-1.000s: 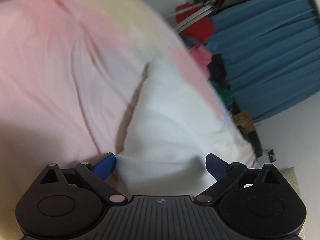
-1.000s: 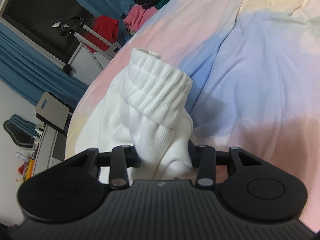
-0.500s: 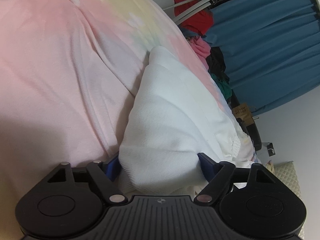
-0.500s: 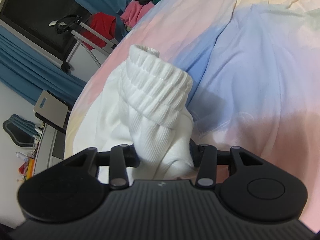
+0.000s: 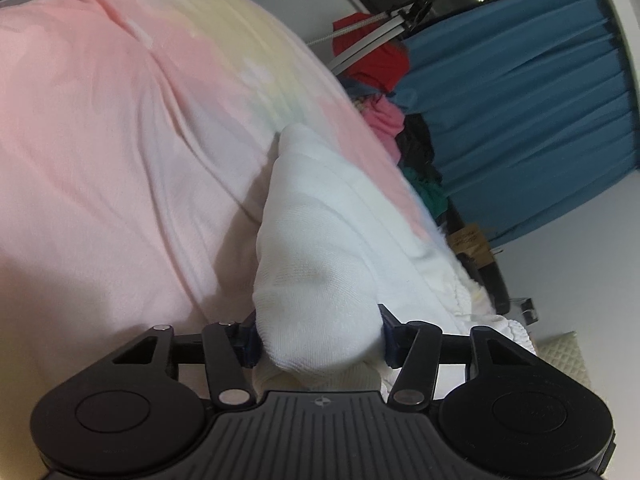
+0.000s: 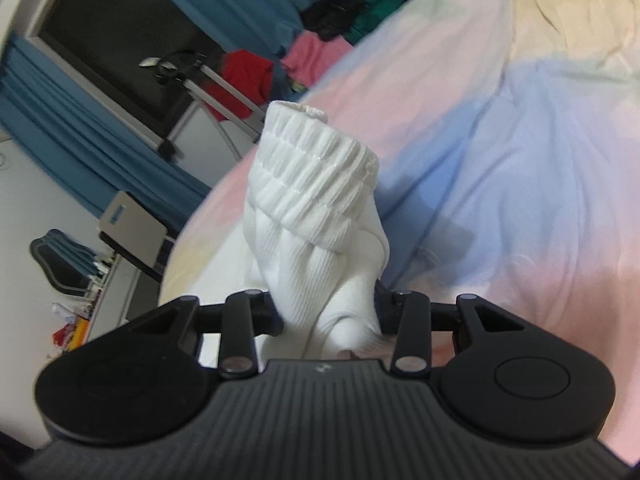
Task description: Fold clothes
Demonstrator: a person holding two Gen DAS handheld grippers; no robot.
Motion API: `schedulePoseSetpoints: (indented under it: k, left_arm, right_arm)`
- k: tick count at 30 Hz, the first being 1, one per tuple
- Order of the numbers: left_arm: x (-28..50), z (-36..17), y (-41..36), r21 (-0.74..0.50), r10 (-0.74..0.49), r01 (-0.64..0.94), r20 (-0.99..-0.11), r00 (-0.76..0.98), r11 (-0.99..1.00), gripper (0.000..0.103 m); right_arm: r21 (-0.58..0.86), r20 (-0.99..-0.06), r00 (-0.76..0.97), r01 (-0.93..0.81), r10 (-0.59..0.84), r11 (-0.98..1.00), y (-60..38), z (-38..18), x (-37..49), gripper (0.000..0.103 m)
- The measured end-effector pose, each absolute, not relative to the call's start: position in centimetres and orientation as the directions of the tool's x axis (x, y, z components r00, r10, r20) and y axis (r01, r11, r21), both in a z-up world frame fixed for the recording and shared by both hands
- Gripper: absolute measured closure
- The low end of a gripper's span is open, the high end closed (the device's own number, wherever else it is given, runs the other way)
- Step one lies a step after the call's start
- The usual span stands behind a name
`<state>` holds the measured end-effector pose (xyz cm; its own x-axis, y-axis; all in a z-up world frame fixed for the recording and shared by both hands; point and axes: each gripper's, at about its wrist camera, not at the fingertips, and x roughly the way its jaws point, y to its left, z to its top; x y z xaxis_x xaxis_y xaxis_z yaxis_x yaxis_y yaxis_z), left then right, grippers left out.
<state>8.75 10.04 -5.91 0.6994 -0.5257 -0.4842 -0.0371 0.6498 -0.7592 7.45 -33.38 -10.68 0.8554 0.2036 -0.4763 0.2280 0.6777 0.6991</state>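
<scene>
Gripping white garment point(image 5: 320, 248) on the pastel bedsheet point(image 5: 120, 140): left tool point(image 5: 318, 330) clamped on a knit fold, right tool point(image 6: 326, 312) clamped on its ribbed cuff point(image 6: 312, 184). Small emblem on each tool body; no legible writing. Blue curtain point(image 5: 520, 120) behind.

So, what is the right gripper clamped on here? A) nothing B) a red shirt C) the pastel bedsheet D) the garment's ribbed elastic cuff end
D: the right gripper pinches the white garment just below its gathered ribbed cuff, which stands up above the fingers.
</scene>
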Motion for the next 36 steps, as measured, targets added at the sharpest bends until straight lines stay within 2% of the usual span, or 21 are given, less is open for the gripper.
schedulePoseSetpoints:
  k: [17,23,30,36]
  left_arm:
    - [5.5,-0.2,9.7,-0.79,-0.547,0.091,-0.332,0.768,0.606,0.053]
    - [7.2,3.9,7.2,-0.78,-0.576,0.16,-0.291,0.764,0.605,0.054]
    - [13.6,8.8,-1.1,-0.753,-0.627,0.248,-0.267,0.732,0.61,0.055]
    - [21.8,10.4,-12.9,-0.75,-0.683,0.305,-0.257,0.684,0.587,0.055]
  right_arm:
    - [0.745,-0.308,0.921,0.077,0.239,0.663,-34.0,-5.9,4.5,0.062]
    - [0.761,-0.24,0.944,0.038,0.227,0.648,-35.9,-3.0,4.9,0.062]
    - [0.759,-0.202,0.965,0.044,0.17,0.65,-41.9,0.8,7.6,0.062]
    - [0.738,-0.216,0.973,0.11,0.079,0.665,-50.5,3.8,11.7,0.062]
